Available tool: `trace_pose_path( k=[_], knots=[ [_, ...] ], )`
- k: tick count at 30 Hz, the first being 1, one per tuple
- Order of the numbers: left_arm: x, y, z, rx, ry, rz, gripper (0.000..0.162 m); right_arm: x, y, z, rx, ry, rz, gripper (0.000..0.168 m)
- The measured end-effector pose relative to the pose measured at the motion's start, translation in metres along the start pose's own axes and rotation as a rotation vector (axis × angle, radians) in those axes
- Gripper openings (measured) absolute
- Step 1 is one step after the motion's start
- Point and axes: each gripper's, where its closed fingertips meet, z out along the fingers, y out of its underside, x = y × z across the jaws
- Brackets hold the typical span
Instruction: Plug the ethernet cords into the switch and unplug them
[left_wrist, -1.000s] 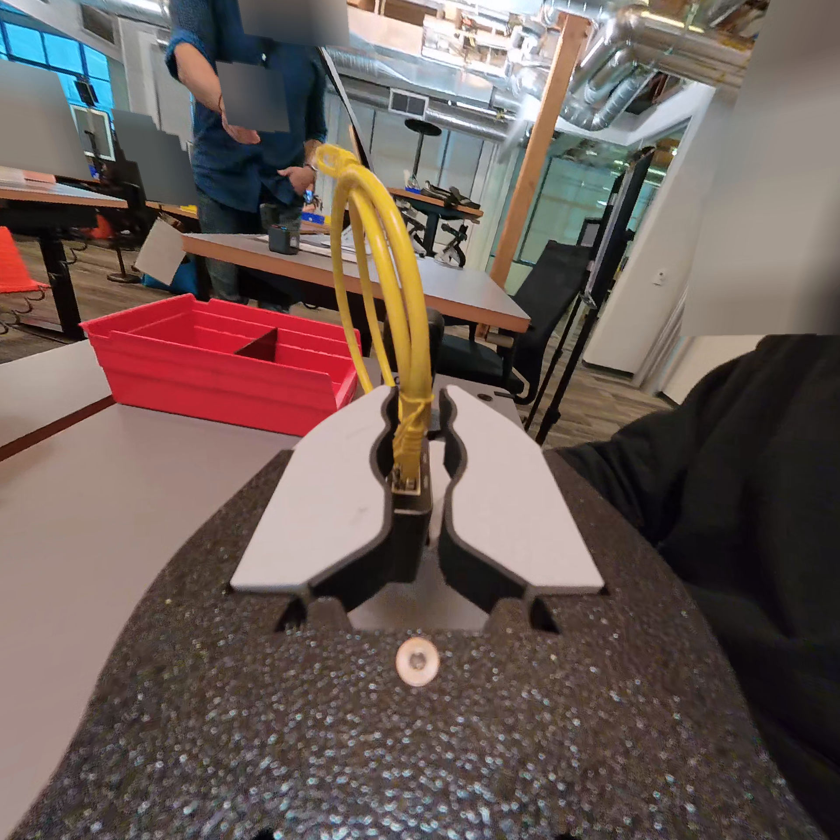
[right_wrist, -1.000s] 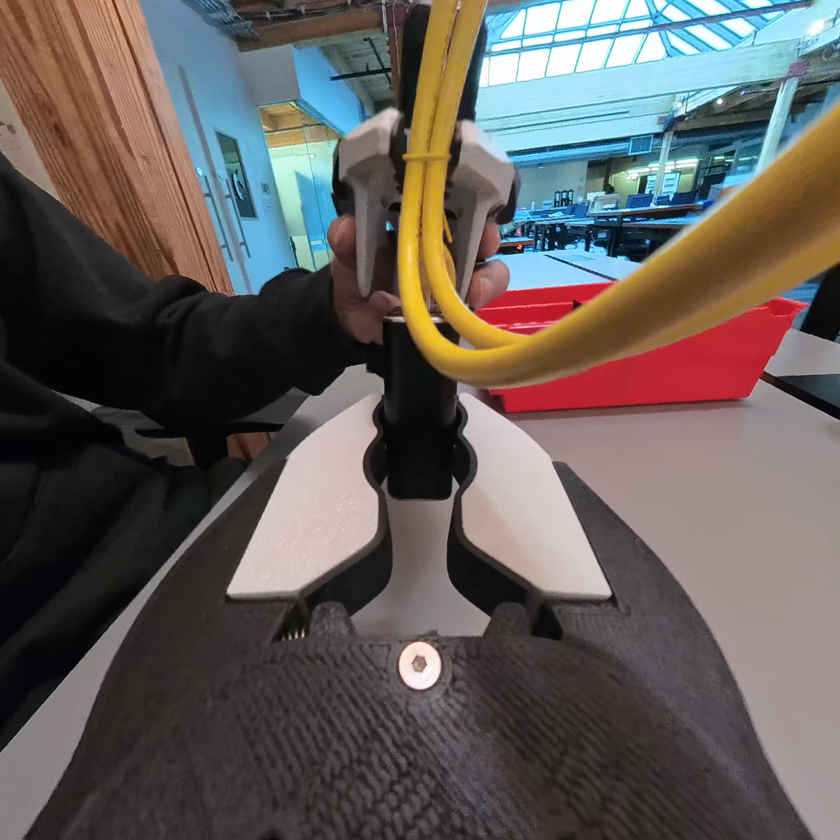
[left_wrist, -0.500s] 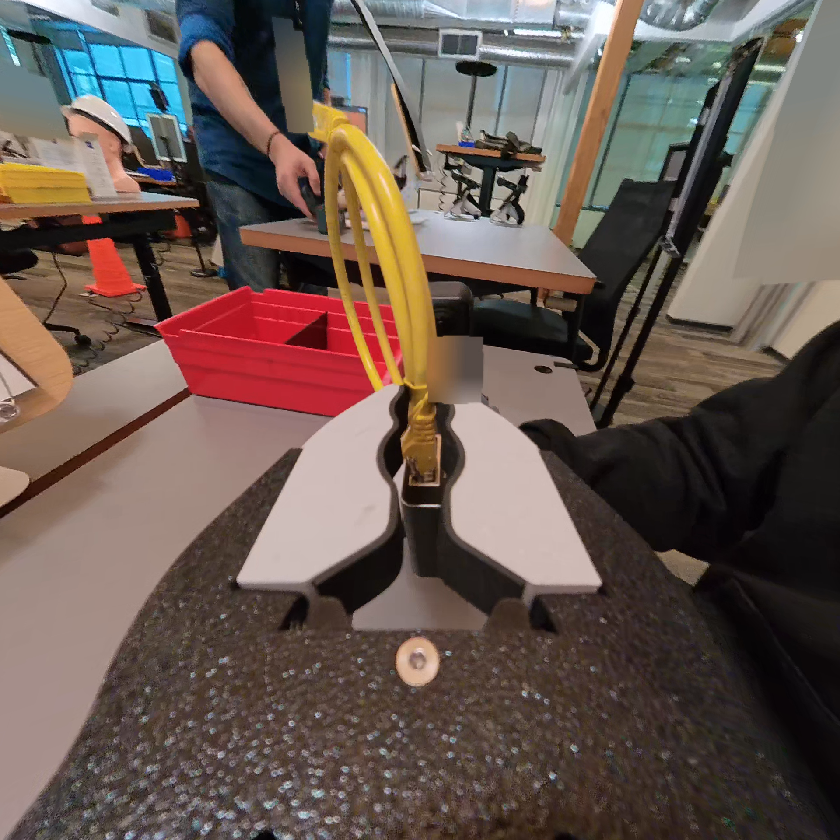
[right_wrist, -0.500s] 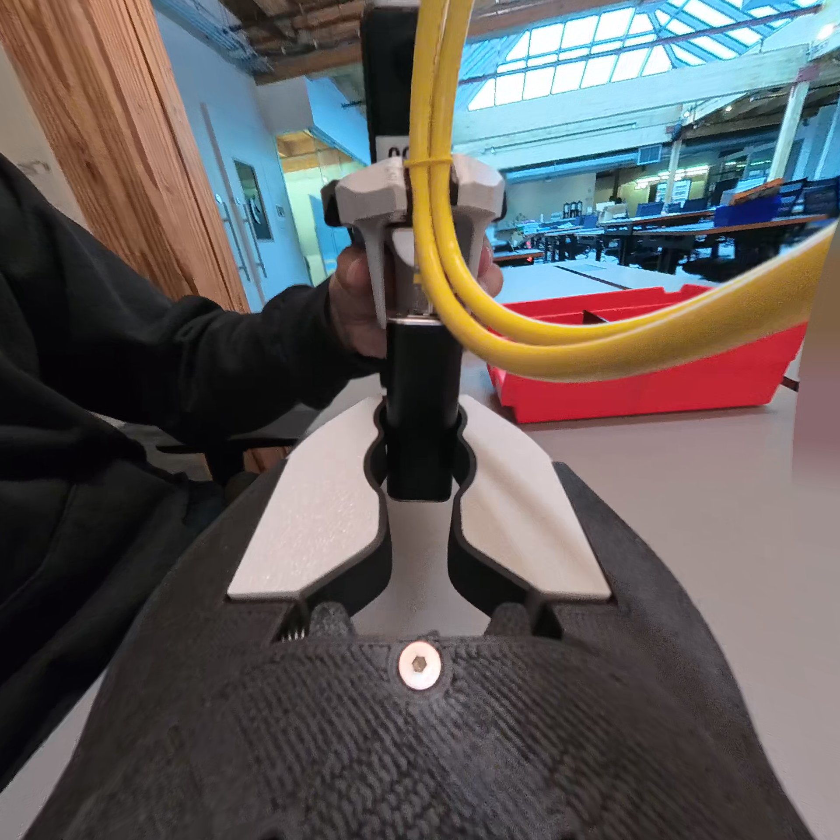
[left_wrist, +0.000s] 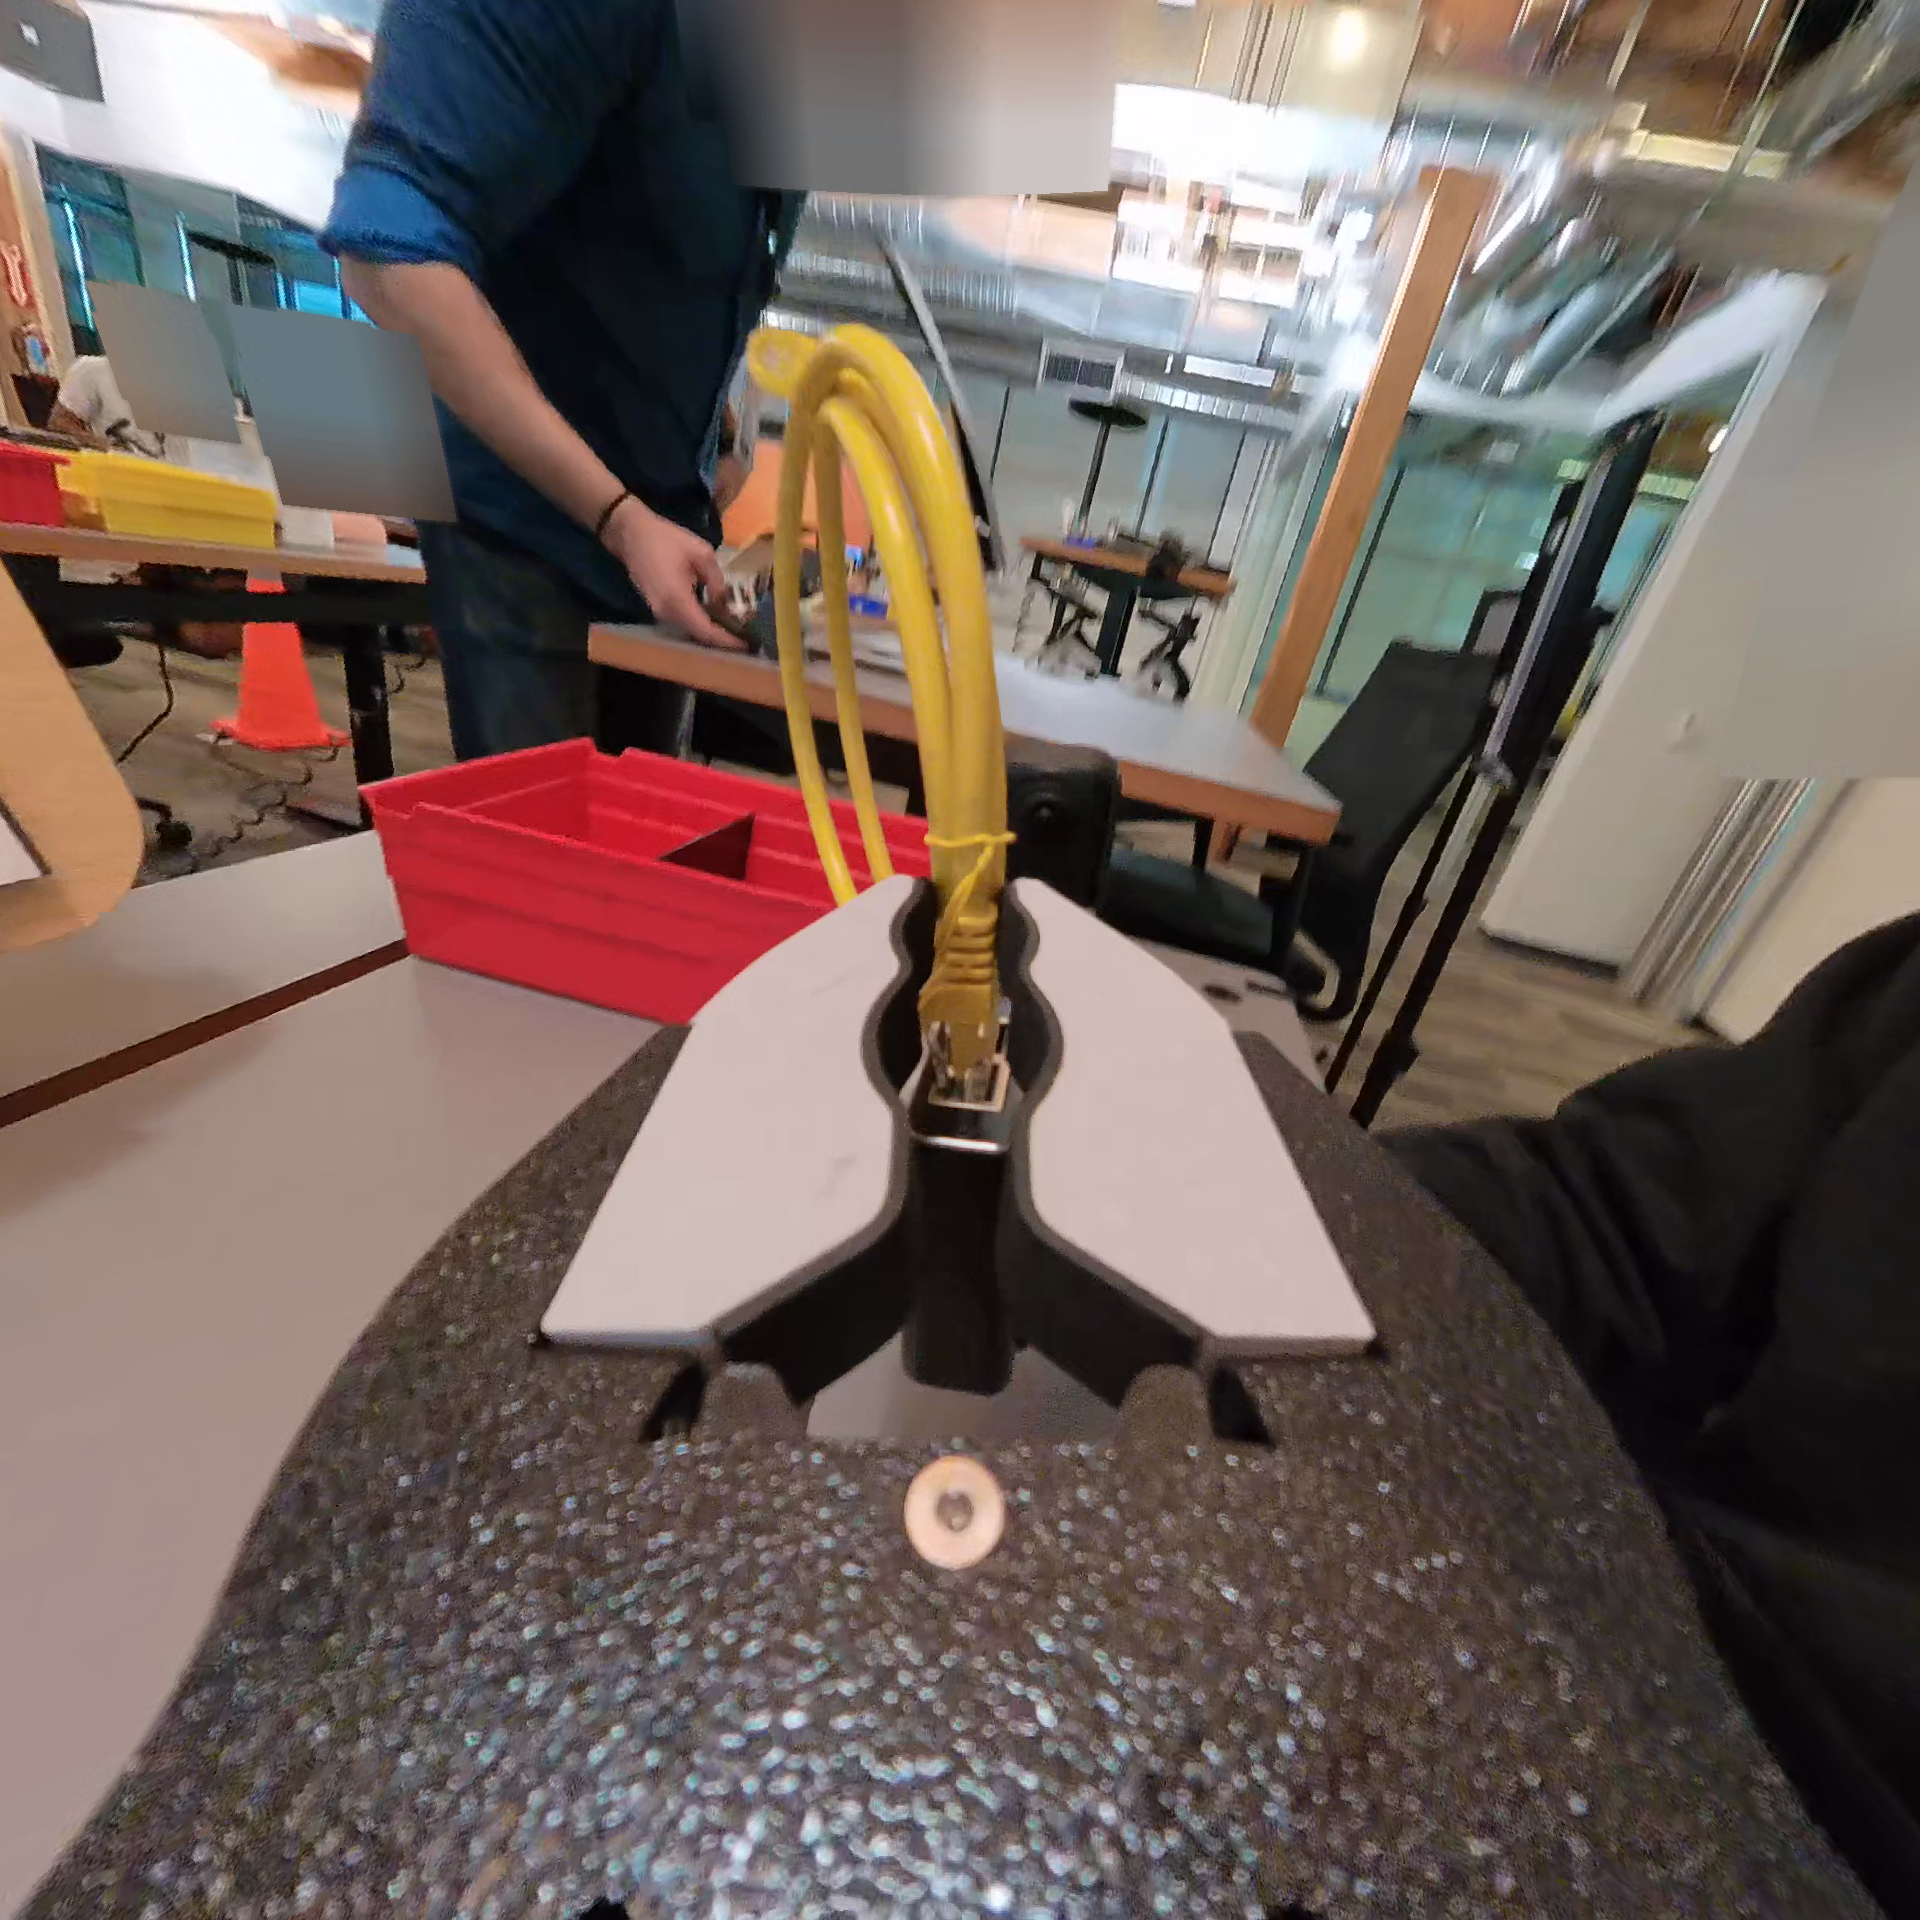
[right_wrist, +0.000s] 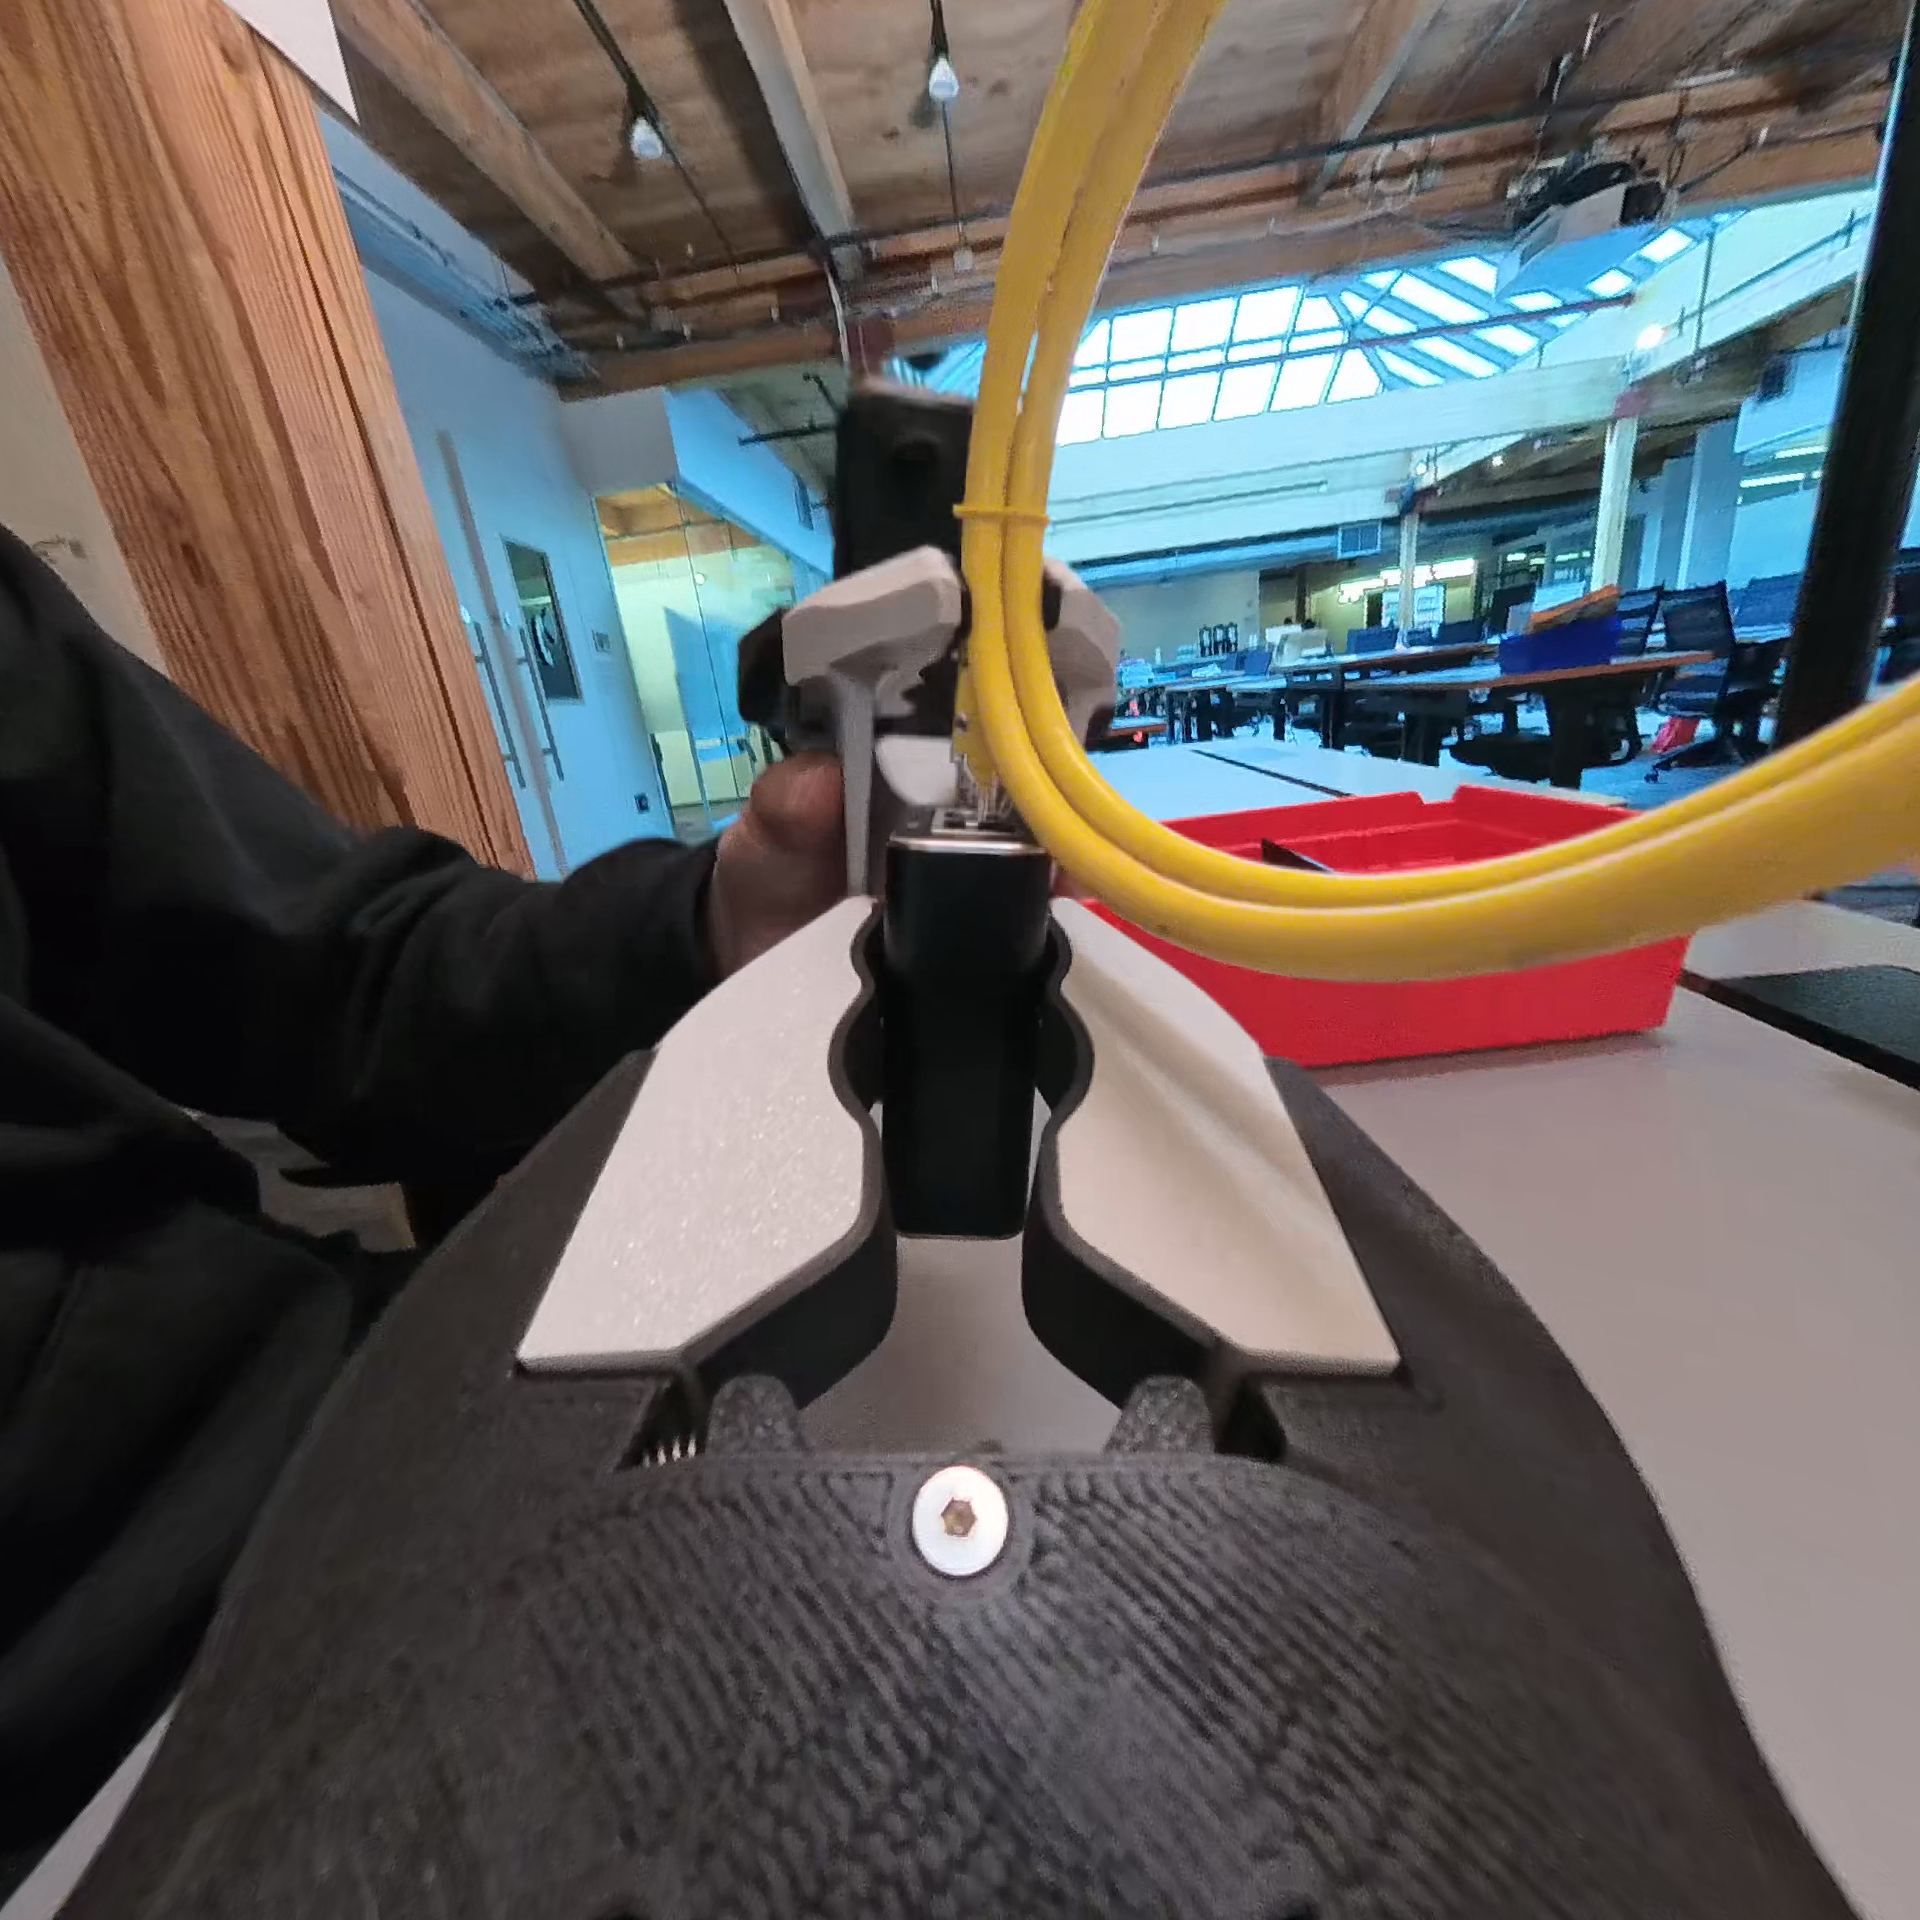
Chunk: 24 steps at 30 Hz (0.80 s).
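My left gripper (left_wrist: 961, 904) is shut on the yellow plug (left_wrist: 966, 966) of a looped, tied yellow ethernet cord (left_wrist: 935, 582). The plug's clear tip stands at the port on the end of a small black switch (left_wrist: 956, 1247). My right gripper (right_wrist: 961, 935) is shut on that switch (right_wrist: 956, 1039) and holds it upright above the table. In the right wrist view the left gripper (right_wrist: 935, 644) comes down from above with the cord (right_wrist: 1351, 914) arcing off to the right. I cannot tell how deep the plug sits in the port.
A red divided bin (left_wrist: 582, 873) stands on the grey table (left_wrist: 208, 1195) behind the grippers; it also shows in the right wrist view (right_wrist: 1455, 997). A person in a blue shirt (left_wrist: 561, 312) works at the table beyond. A dark sleeve (right_wrist: 312, 987) lies left of the switch.
The left gripper with the plug has risen a little from the switch, and the plug's clear tip now shows above the port. The right gripper still holds the switch.
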Motion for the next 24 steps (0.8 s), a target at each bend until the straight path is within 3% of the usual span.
trace_pose_path(
  k=[4,12,21,24],
  knots=[
    [-0.001,-0.001,0.0,0.049,-0.015,-0.024,0.012,0.0,-0.003,0.002,0.04,0.006,0.025,0.026],
    [0.001,0.003,0.003,-0.14,-0.022,0.049,0.012,0.003,-0.008,-0.002,0.019,0.034,0.005,0.026],
    [0.005,0.004,-0.002,-0.204,0.011,0.1,0.012,0.003,0.003,-0.002,-0.063,0.034,-0.055,0.027],
    [0.007,0.001,-0.003,-0.227,0.024,0.11,0.022,0.001,0.005,-0.001,-0.062,0.016,-0.051,0.027]
  ],
)
